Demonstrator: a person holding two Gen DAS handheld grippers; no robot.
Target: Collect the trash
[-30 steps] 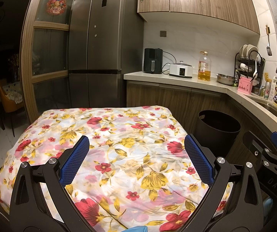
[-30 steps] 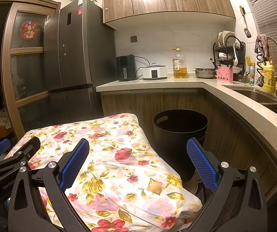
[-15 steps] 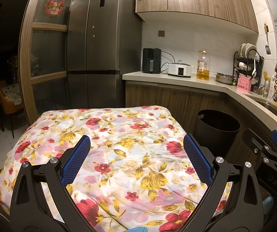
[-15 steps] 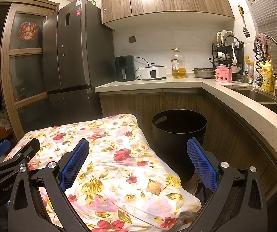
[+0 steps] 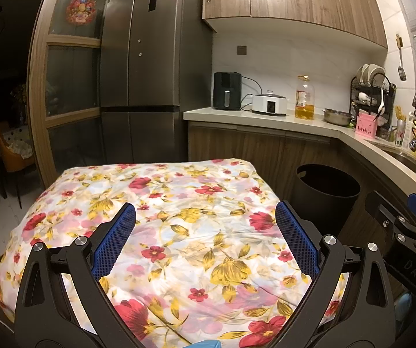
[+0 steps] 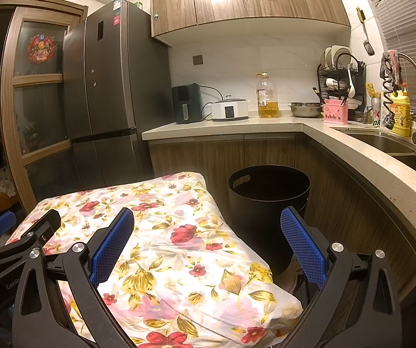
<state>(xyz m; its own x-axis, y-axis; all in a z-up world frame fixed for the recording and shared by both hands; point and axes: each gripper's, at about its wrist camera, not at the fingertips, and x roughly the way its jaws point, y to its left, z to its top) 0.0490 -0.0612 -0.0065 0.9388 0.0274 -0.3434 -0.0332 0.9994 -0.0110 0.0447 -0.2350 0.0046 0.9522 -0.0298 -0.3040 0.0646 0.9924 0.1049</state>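
Left gripper [image 5: 205,233]: held over the flowered cloth [image 5: 161,220], jaws spread wide, nothing between them. Right gripper [image 6: 208,240]: jaws likewise spread wide and empty, seen at the lower frame above the cloth's right edge.

Black bin [image 6: 268,203]: set on the floor at centre right of the right view, just beside the cloth-covered table and before the wooden cabinets [image 6: 225,153]; the right-hand finger overlaps its lower side.

No trash item can be made out on the cloth.

Counter [image 6: 236,127], upper middle: air fryer [image 6: 186,103], white cooker [image 6: 230,109], oil bottle [image 6: 267,97], steel bowl [image 6: 305,109], pink holder [image 6: 335,111], dish rack [image 6: 339,72].

Refrigerator [image 5: 150,66]: upper left of centre.
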